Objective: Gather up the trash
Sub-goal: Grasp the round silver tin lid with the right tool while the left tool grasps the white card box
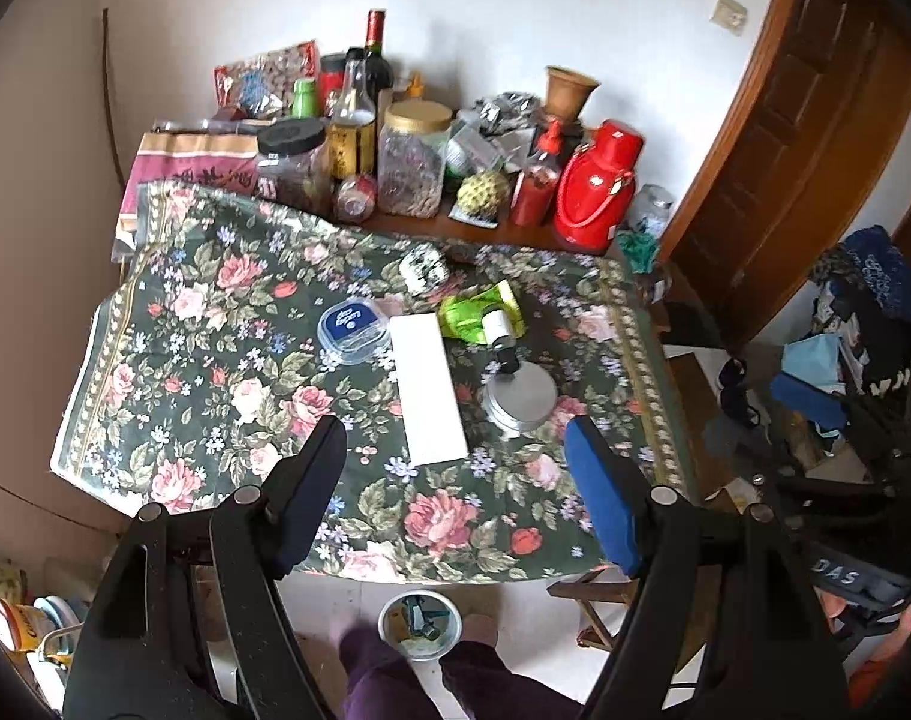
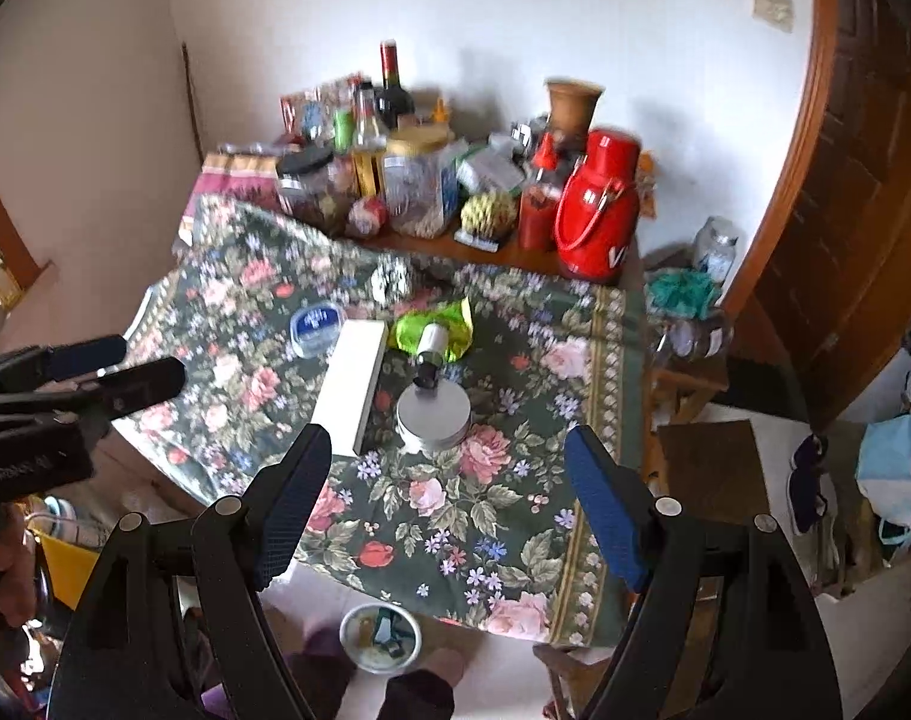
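Observation:
A floral cloth covers the table. On it lie a crumpled green wrapper, a crumpled black-and-white wrapper, a white flat box, a clear lidded tub with a blue label and a small bottle leaning on a silver tin. A trash bowl with scraps sits on the floor below the table's front edge. My left gripper is open and empty above the front of the table. My right gripper is open and empty, near the silver tin. The left gripper also shows in the right wrist view.
Jars, bottles, a red thermos and a clay pot crowd the back of the table by the wall. A wooden door stands at right. A stool and piled clothes are on the floor to the right.

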`<act>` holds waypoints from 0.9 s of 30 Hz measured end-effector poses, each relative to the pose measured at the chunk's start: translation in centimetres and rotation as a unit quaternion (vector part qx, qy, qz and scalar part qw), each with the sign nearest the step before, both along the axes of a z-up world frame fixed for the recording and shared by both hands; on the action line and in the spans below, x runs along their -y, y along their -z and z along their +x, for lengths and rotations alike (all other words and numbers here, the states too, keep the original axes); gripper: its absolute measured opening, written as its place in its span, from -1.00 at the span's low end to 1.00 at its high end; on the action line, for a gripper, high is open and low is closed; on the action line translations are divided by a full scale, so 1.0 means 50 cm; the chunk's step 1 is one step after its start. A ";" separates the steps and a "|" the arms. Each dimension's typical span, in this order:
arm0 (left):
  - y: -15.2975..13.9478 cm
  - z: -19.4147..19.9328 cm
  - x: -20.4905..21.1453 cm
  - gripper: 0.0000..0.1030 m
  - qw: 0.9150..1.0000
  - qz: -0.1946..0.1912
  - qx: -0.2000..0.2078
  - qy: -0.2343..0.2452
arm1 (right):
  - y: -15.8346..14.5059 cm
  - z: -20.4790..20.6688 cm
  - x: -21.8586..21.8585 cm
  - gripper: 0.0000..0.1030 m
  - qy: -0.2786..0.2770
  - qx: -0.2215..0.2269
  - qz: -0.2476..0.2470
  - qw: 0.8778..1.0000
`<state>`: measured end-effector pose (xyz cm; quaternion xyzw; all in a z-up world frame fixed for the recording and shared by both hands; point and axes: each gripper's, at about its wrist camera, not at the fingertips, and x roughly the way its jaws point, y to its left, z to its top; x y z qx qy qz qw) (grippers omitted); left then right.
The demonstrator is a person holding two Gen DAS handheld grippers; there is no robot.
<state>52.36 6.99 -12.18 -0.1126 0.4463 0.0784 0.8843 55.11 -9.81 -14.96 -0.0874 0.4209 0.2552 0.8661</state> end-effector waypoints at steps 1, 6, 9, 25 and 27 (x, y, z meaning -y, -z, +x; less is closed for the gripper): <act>0.011 0.009 -0.010 0.44 1.000 -0.002 -0.007 -0.002 | 0.014 0.010 -0.006 0.50 0.000 -0.008 -0.005 1.000; 0.065 0.059 -0.064 0.44 0.999 -0.007 -0.039 0.000 | 0.101 0.066 -0.048 0.50 0.007 -0.065 -0.023 0.998; 0.092 0.090 -0.104 0.44 0.998 -0.009 -0.056 0.003 | 0.155 0.101 -0.074 0.50 0.020 -0.105 -0.022 0.994; 0.249 0.224 -0.192 0.44 0.989 -0.020 -0.140 0.045 | 0.323 0.214 -0.157 0.36 0.108 -0.186 -0.044 0.976; 0.262 0.230 -0.184 0.44 0.988 -0.021 -0.147 0.050 | 0.323 0.209 -0.152 0.35 0.108 -0.189 -0.038 0.975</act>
